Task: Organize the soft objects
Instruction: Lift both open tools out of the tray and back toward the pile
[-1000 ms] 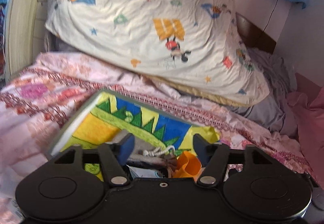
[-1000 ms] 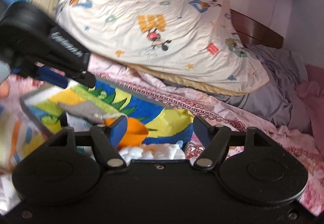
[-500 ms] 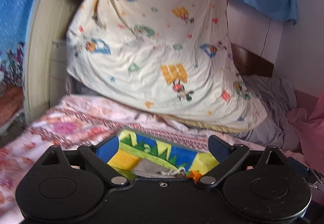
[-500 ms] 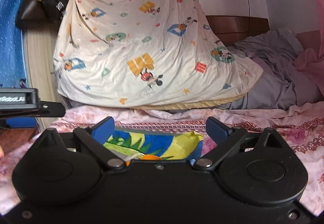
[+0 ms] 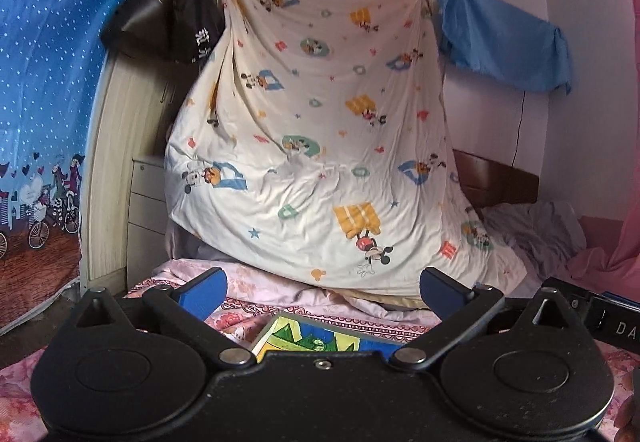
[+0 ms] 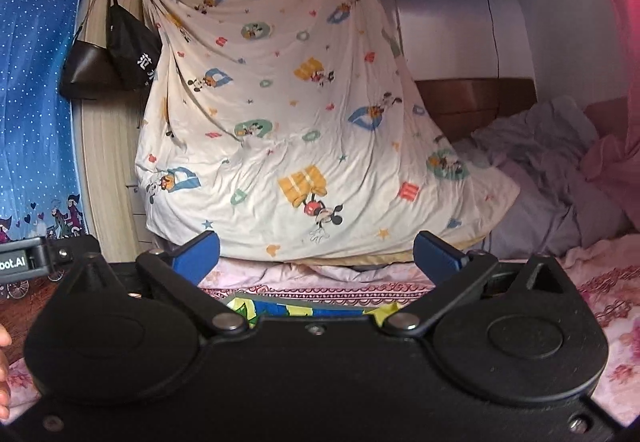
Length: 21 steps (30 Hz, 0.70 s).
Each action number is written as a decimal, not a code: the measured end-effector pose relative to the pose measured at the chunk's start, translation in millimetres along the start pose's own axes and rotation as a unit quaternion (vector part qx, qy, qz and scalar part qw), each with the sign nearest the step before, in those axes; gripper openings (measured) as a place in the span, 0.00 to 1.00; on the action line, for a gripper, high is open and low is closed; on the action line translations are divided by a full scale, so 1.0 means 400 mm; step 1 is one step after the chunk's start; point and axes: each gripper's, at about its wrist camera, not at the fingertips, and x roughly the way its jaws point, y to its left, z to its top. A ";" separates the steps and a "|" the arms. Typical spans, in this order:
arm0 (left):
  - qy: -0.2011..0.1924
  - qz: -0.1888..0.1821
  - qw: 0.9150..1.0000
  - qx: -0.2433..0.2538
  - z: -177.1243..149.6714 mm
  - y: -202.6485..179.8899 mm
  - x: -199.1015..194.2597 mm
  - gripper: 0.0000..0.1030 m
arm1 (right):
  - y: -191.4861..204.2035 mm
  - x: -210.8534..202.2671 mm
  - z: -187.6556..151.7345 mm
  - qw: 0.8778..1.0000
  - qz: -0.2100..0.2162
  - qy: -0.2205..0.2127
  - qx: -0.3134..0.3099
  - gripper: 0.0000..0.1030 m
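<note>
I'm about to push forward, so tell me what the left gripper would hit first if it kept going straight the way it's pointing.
Most likely the cartoon-print sheet hanging across the far end of the bed. The left gripper points level with open, empty jaws, passing above the colourful box. Depth is unclear.

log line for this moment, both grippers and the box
left gripper: open, empty, jaws just opened | right gripper: open, empty, jaws just opened | colourful box: on pink bedspread, below both
</note>
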 end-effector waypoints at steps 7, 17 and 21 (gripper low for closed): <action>-0.019 0.001 1.000 -0.007 -0.033 0.020 -0.116 0.99 | 0.025 -0.077 -0.008 1.000 -0.004 -0.004 0.005 0.99; -0.005 0.009 1.000 0.015 -0.110 0.078 -0.210 0.99 | 0.082 -0.185 -0.057 1.000 -0.013 0.027 0.006 0.99; 0.010 0.018 1.000 0.011 -0.142 0.111 -0.222 0.99 | 0.099 -0.207 -0.077 0.999 -0.016 0.043 0.003 0.99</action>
